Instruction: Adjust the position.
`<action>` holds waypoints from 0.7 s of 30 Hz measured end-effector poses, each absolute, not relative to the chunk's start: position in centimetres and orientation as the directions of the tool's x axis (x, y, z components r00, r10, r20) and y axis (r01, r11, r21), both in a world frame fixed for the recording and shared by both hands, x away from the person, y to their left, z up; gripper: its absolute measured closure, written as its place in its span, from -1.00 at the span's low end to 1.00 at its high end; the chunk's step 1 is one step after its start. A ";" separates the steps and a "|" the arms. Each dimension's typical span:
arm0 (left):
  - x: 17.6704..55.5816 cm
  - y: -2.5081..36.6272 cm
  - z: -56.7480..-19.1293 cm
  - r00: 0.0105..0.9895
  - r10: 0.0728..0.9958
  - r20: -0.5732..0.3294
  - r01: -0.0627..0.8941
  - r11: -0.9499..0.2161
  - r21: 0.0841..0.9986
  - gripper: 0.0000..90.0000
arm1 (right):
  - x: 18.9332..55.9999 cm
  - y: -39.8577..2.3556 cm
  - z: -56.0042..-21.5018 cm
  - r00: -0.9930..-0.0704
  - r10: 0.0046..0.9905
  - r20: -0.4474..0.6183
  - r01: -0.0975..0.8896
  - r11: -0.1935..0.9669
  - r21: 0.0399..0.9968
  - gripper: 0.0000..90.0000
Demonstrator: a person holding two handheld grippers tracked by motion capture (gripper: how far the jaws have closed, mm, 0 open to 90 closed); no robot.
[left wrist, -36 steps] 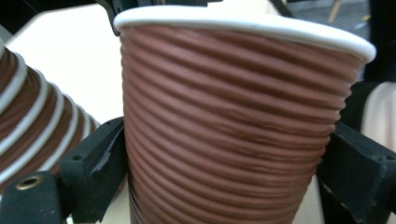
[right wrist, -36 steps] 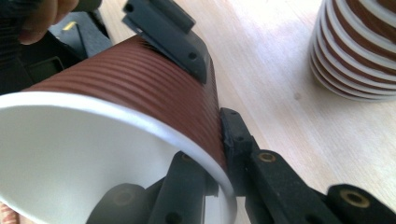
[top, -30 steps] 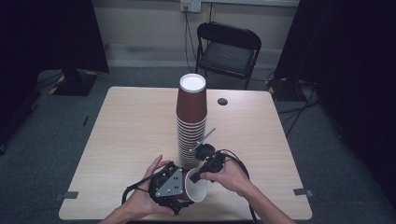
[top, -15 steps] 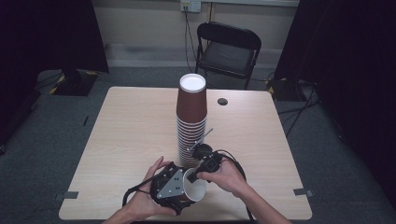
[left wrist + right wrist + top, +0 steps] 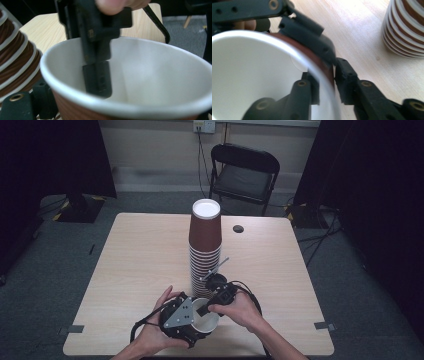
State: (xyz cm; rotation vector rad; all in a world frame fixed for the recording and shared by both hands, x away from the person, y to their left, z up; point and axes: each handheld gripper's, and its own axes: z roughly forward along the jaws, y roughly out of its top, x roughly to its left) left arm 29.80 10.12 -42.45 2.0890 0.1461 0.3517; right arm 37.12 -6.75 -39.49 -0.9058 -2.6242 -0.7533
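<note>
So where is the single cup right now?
In the high view the single cup sits near the table's front edge, just in front of the tall cup stack, between the left gripper and the right gripper, whose jaws straddle its rim.

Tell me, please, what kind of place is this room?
Probably a recording studio or lab room, not a home: black curtains hang at both sides, a bare wooden table stands on grey carpet, and a folding chair waits by a wall socket.
</note>
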 end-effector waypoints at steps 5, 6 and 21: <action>30.0 10.5 -42.6 0.959 0.251 0.131 0.011 -0.496 0.868 -0.78 | 36.9 -6.8 -39.2 -0.775 0.496 0.391 0.629 0.657 0.415 0.48; 30.0 10.6 -42.6 0.959 0.255 0.123 0.019 -0.493 0.870 -0.78 | 36.8 -6.9 -39.1 -0.776 0.503 0.380 0.630 0.647 0.429 0.48; 30.9 11.8 -43.0 0.948 0.317 0.041 0.098 -0.411 0.906 -0.77 | 36.0 -8.1 -38.4 -0.787 0.497 0.366 0.616 0.595 0.517 0.34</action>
